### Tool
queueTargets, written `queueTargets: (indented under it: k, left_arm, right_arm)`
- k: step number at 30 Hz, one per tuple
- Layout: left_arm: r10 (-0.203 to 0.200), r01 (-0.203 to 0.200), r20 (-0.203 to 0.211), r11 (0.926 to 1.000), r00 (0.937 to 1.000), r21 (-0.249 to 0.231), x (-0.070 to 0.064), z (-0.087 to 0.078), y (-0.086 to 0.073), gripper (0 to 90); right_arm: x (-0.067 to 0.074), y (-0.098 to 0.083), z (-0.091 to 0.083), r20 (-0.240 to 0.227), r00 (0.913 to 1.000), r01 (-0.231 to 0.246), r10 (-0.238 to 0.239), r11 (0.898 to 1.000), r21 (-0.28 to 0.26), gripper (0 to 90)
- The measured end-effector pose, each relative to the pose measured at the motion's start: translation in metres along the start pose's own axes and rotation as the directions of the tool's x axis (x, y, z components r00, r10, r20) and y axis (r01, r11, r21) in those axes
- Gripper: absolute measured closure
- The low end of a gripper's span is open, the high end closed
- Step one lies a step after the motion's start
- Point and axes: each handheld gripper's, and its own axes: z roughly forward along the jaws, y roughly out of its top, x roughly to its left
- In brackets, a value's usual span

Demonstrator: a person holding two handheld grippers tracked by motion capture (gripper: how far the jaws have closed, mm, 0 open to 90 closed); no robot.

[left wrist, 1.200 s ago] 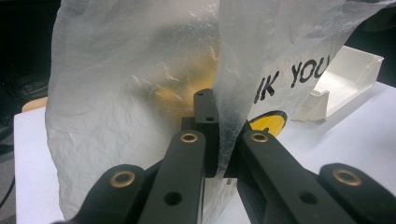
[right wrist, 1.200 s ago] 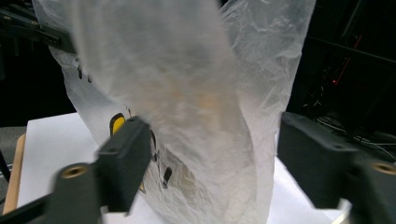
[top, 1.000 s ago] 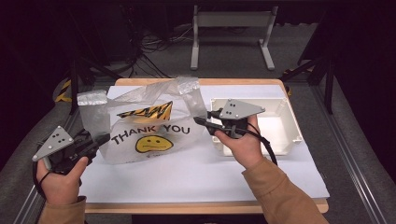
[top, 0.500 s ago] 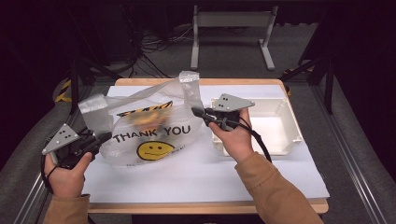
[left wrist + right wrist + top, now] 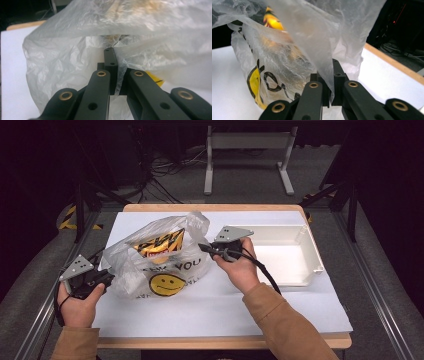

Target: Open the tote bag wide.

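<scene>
A clear plastic bag [image 5: 167,270] printed THANK YOU with a yellow smiley stands on the white mat, and a yellow snack packet [image 5: 159,242] shows inside it. My left gripper [image 5: 110,278] is shut on the bag's left edge, low beside the table's left side. In the left gripper view the film [image 5: 75,57] is pinched between the black fingers of the gripper [image 5: 114,58]. My right gripper [image 5: 202,247] is shut on the bag's right handle. Its own view shows the film [image 5: 319,37] rising out of the closed gripper [image 5: 331,73].
A shallow white tray [image 5: 311,266] sits at the right of the mat, just behind my right hand. The white mat [image 5: 225,305] covers the wooden table. Dark floor, cables and a metal stand lie beyond the far edge.
Both hands have come lower with the bag's edges. The right gripper has shifted left toward the bag, and the bag now bunches taller between the two grippers.
</scene>
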Motion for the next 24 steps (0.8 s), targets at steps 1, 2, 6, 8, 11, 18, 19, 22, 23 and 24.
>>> queueTargets:
  k: [1,2,6,8,11,18,19,22,23,24]
  left_arm:
    - [-0.004,0.004,0.002,1.0000,1.0000,0.009,0.001,0.002,-0.002,89.5]
    - [-0.007,0.007,0.004,0.9998,1.0000,0.021,0.002,0.004,-0.004,89.5]
    - [-0.012,0.011,0.006,0.9980,0.9999,0.062,0.003,0.014,-0.011,89.4]
    - [-0.010,0.010,0.006,0.9965,0.9999,0.083,0.004,0.019,-0.014,89.3]
    - [-0.009,0.009,0.008,0.9945,0.9999,0.104,0.004,0.024,-0.018,89.2]
    - [-0.011,0.008,0.017,0.9883,0.9998,0.152,0.004,0.034,-0.026,89.0]
    - [-0.013,0.010,0.021,0.9871,0.9997,0.160,0.004,0.035,-0.028,88.9]
    - [-0.020,0.015,0.027,0.9833,0.9994,0.181,0.005,0.039,-0.033,88.6]
    - [-0.022,0.016,0.028,0.9820,0.9994,0.188,0.005,0.040,-0.034,88.4]
    - [-0.022,0.016,0.029,0.9812,0.9993,0.192,0.005,0.041,-0.035,88.2]
  right_arm:
    - [0.001,-0.002,0.001,0.001,1.0000,-0.003,0.003,1.000,0.008,88.5]
    - [0.001,-0.004,0.003,0.000,1.0000,-0.005,0.005,1.000,0.017,88.4]
    - [0.002,-0.013,0.008,0.000,0.9997,-0.026,0.026,0.998,0.063,88.1]
    - [0.002,-0.016,0.010,-0.001,0.9996,-0.028,0.028,0.997,0.078,88.0]
    - [0.003,-0.021,0.014,-0.003,0.9993,-0.038,0.039,0.994,0.107,87.9]
    - [0.007,-0.032,0.020,-0.017,0.9968,-0.075,0.078,0.985,0.156,86.9]
    - [0.008,-0.034,0.020,-0.021,0.9960,-0.082,0.087,0.983,0.161,86.9]
    - [0.009,-0.038,0.021,-0.020,0.9949,-0.094,0.099,0.980,0.176,86.8]
    - [0.009,-0.040,0.022,-0.020,0.9943,-0.100,0.105,0.978,0.183,86.8]
    - [0.009,-0.041,0.022,-0.022,0.9936,-0.105,0.111,0.977,0.187,86.8]
